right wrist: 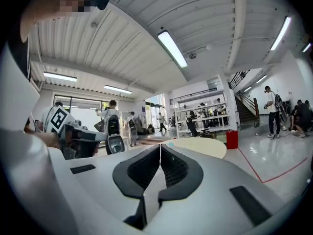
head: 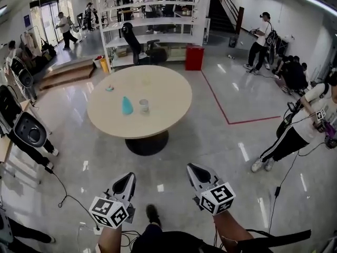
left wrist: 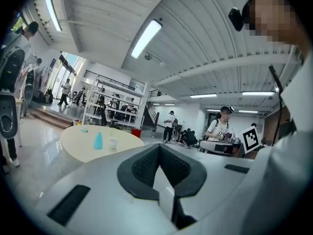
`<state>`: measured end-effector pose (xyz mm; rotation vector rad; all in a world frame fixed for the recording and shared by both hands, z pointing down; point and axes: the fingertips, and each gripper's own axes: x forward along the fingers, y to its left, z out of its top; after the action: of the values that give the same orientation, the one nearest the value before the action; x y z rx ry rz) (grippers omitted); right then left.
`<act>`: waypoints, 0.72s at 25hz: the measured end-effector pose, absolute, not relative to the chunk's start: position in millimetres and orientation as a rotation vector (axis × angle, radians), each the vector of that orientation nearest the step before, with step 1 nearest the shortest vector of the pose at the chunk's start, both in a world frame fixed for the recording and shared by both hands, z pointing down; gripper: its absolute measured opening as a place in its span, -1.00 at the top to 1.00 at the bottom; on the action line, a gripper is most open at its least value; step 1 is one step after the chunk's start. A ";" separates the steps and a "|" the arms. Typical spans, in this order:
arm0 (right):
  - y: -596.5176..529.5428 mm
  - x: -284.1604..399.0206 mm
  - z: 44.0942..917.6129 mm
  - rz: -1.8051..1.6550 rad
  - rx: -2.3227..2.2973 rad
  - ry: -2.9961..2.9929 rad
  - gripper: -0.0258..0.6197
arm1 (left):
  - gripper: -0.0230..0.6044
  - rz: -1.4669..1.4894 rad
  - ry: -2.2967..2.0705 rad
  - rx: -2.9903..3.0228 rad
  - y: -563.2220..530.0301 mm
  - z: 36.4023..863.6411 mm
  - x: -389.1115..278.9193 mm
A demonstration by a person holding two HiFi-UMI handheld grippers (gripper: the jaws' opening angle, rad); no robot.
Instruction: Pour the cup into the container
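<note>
Turquoise plastic is what marks out the cup (head: 127, 105): a small, opaque piece, wider at its foot than at its top, standing upright near the middle of the round beige worktop (head: 158, 120). Just beside it, on its right in your head view, stands the clear container (head: 144, 106), a short see-through vessel, also upright. The two are close but apart, and both are too small in the frame to tell what is in them. A little teal object (head: 109, 88) lies farther back on the worktop, toward its left edge.

You are well short of the worktop, with bare glossy floor (head: 210, 141) between you and its dark pedestal base (head: 147, 143). Your left gripper (head: 125, 183) is held low in front of you, pointing toward the worktop; its jaws are pressed together with nothing between them. Your right gripper (head: 196, 174) is alongside it, its jaws likewise fully closed and empty. Neither one is near the cup.
</note>
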<state>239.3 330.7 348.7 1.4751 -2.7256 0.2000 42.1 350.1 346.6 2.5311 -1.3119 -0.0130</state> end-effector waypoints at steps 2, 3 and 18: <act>300.1 233.0 347.6 0.193 1.521 -2.710 0.91 | 0.95 -0.021 -1.300 2.547 318.2 346.8 31.6; 284.3 228.5 344.8 0.189 1.538 -2.704 0.91 | 0.95 -0.027 -1.290 2.555 301.6 344.6 25.6; 65.1 142.2 331.4 0.165 1.571 -2.679 0.90 | 0.95 -0.023 -1.233 2.572 82.9 352.3 -52.1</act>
<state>142.2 65.1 331.4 1.5713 -2.6790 0.1648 -52.1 82.9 352.3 2.5720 -1.2329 -0.0232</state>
